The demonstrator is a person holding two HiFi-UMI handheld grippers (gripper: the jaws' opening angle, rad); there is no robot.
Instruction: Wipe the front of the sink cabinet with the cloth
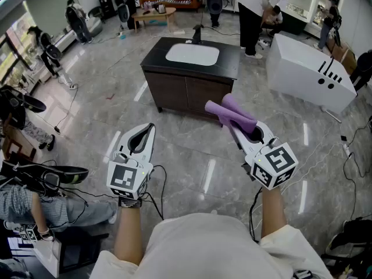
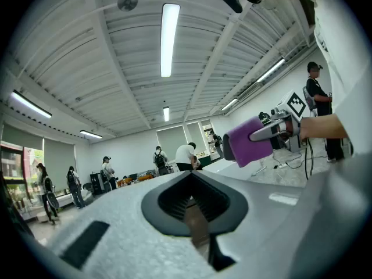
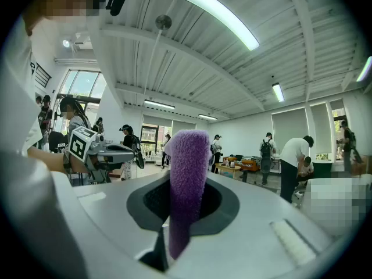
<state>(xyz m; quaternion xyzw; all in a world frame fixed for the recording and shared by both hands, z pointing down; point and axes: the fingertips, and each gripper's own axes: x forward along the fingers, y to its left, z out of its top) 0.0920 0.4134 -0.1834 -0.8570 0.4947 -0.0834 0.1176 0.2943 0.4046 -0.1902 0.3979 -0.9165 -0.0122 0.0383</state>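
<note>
The sink cabinet [image 1: 190,89] stands ahead on the floor, dark wood with a black top and a white basin [image 1: 192,54]. Its doors face me and both grippers are well short of it, raised in the air. My right gripper [image 1: 234,125] is shut on a folded purple cloth [image 1: 231,113], which sticks out past its jaws. In the right gripper view the cloth [image 3: 187,179] stands upright between the jaws. My left gripper [image 1: 149,129] is held level at the left, jaws together with nothing in them. The left gripper view shows the cloth [image 2: 248,142] off to its right.
A large white tub-like unit [image 1: 307,70] lies to the cabinet's right. Cables [image 1: 349,156] trail over the marble floor on the right. A seated person [image 1: 35,208] and equipment are close at my left. People and a low table [image 1: 153,14] occupy the back of the room.
</note>
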